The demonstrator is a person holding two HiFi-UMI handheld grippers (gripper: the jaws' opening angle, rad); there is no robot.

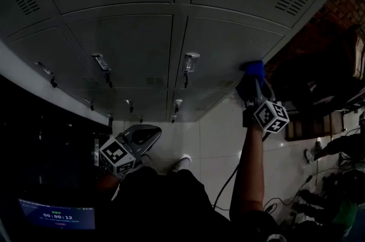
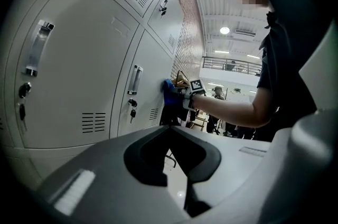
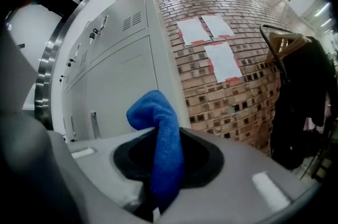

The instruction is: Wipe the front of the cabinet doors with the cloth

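Right tongs (image 1: 255, 85) pinch just one end of the cloth (image 3: 158, 138) at the cabinet door (image 1: 228, 44) ahead, so a hard swipe could yank it free; left tongs (image 1: 142, 135) are closed, empty.

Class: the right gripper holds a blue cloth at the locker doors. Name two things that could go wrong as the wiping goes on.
1. The right gripper pinches only a fold of the blue cloth, so dragging it across the door might pull it free.
2. A key hangs under the door handle, and the cloth could snag on either.
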